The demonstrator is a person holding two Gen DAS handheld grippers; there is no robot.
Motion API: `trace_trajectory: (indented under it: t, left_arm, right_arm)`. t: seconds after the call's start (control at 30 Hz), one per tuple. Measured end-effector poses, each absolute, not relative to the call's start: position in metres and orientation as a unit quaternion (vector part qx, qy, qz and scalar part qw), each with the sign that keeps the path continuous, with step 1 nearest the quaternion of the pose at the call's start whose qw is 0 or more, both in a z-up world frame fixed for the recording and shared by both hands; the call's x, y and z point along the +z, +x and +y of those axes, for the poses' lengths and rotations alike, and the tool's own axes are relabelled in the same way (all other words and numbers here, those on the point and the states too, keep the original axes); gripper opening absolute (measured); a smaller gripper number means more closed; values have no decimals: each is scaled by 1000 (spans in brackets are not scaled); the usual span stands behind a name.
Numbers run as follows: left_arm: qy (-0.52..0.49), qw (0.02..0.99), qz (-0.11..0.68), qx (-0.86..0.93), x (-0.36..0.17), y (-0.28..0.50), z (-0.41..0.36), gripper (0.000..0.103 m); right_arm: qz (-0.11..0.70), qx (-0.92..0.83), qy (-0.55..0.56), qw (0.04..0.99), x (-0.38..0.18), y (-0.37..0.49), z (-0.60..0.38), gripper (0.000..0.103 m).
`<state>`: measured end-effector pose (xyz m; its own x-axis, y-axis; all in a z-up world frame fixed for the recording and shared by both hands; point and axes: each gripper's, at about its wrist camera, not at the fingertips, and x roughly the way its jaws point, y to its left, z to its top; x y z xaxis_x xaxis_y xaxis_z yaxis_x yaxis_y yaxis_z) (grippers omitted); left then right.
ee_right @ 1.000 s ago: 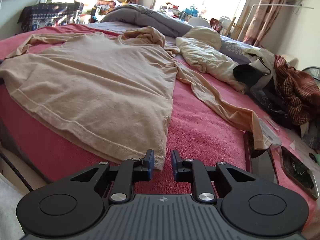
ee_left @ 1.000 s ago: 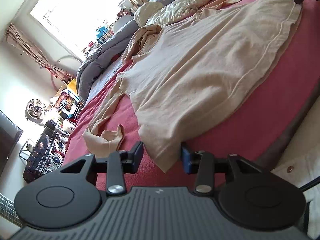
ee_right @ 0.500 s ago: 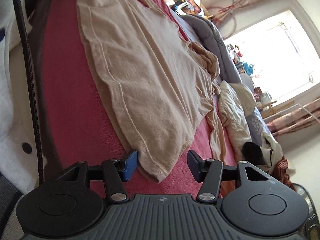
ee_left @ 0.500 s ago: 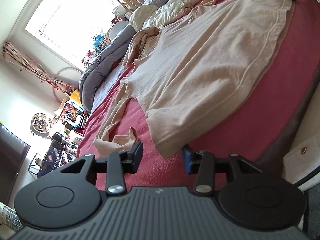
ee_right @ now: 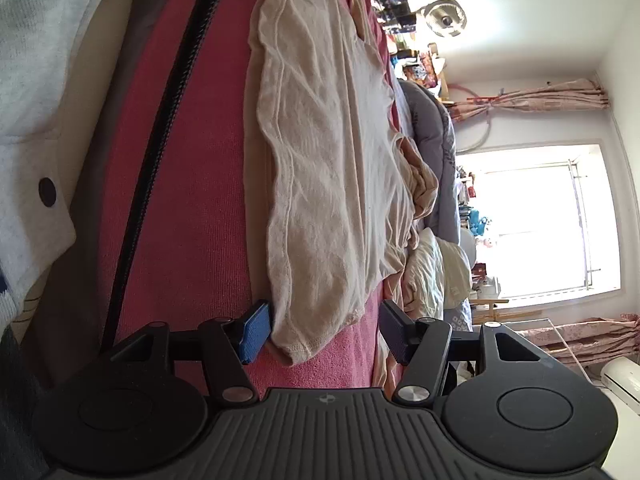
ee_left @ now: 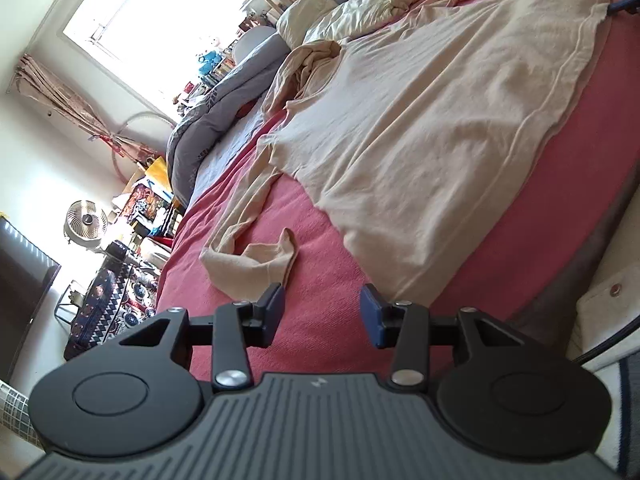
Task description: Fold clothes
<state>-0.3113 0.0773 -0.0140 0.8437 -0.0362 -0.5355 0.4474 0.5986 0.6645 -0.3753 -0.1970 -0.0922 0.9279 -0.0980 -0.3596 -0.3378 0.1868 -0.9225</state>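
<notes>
On red bed (ee_left: 332,300): beige shirt (ee_left: 420,132) flat, hem toward both gaping grippers (ee_left: 322,308) (ee_right: 324,330).

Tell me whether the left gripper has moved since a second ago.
Yes. The left gripper has slid sideways along the bed: the shirt's hem corner, earlier between its fingers, now lies beside the right finger, and bare pink bedspread fills the gap.

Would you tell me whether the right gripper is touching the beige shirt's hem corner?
Cannot tell: in the right wrist view the right gripper is open around the beige shirt corner, but no gap or contact shows plainly.
</notes>
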Motion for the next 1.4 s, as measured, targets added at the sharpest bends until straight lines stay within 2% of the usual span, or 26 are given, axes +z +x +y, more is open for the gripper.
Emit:
trace_trajectory:
  t: [0.1,0.13,0.17,0.2,0.4,0.43,0.47,0.5,0.73,0.97,1.13,1.4]
  left_arm:
    - [410,865,231,-174,-7,-314,61,51]
    - [402,866,228,-189,-4,-314,54,51]
    - [391,868,226,-207,0,-313,48,51]
    - [377,869,224,-229,5,-312,41,51]
    - [333,849,194,-361,19,-313,-17,51]
    - [337,842,187,-377,19,-315,-28,51]
    - [341,836,181,-391,17,-317,-37,51]
    - [344,829,176,-405,15,-319,-48,51]
    - [385,788,152,-457,-7,-331,-110,52]
    - [416,799,154,-407,-26,-324,-122,50]
    - [440,803,150,-373,-34,-322,-109,51]
    - [447,826,178,-294,-33,-306,-53,51]
  right_arm:
    - [159,60,-620,766,-92,-370,-197,59]
    - [162,60,-613,771,-91,-367,-197,54]
    - [172,67,-605,774,-91,-364,-197,39]
    - [183,74,-598,777,-90,-362,-197,34]
    - [175,88,-612,766,-97,-361,-192,32]
    - [180,91,-599,775,-93,-360,-193,28]
    - [187,93,-583,785,-88,-357,-193,7]
    - [193,93,-566,796,-83,-355,-195,2]
    - [191,76,-518,830,-51,-355,-199,4]
    - [197,75,-503,838,-44,-365,-206,4]
    - [197,73,-492,845,-44,-368,-206,4]
    - [205,87,-521,824,-72,-374,-197,11]
